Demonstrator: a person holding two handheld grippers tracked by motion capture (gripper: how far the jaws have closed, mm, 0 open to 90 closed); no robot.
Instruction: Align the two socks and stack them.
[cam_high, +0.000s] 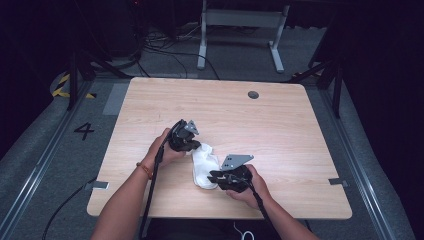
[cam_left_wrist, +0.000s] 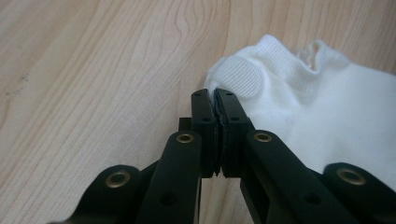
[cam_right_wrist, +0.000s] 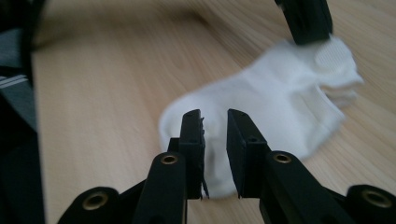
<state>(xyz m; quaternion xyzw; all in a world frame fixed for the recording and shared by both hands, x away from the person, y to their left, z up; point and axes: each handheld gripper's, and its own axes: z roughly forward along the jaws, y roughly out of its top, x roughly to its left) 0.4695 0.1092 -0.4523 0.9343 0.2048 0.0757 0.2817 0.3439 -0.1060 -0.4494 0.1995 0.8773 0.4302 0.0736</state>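
A white sock (cam_left_wrist: 327, 107) is clamped at its cuff by the left tongs (cam_left_wrist: 217, 95); the right tongs (cam_right_wrist: 215, 116), parted beside its toe, have not yet gripped it.

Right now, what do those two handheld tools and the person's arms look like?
Both grippers, left and right, are black, with two flat jaws on linked arms with brass rivets. A grey three-cornered plate tops each, and a black cable trails back. The forearms are sleeveless; an orange band circles the left wrist.
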